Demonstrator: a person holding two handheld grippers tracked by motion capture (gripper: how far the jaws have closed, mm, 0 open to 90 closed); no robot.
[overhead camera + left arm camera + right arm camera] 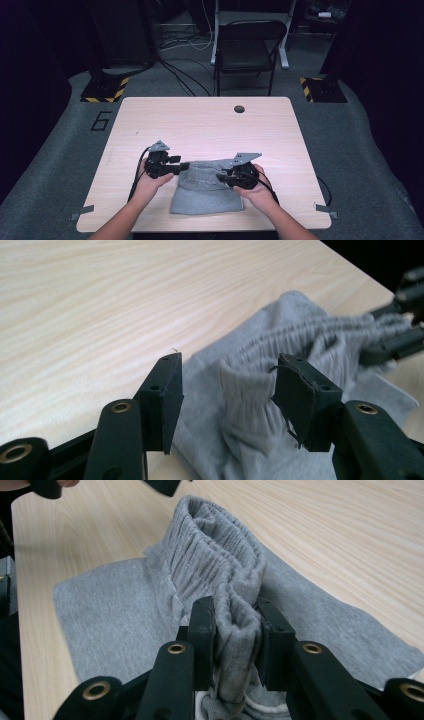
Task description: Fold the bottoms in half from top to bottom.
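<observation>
While a grey fleece garment (207,190) lies near the front edge of the wooden table (210,120), midway between its front corners, both tongs work its ribbed elastic waistband (220,565). At left, the left gripper (227,390) has its jaws apart, with a bunched waistband fold standing between the pads, one side unpressed. At right, the right gripper (235,630) is clamped on the waistband's doubled rim. By its look the cloth is light, soft and floppy; it will sag and stretch, so the thick waistband is the surest hold. No brand or label is readable.
</observation>
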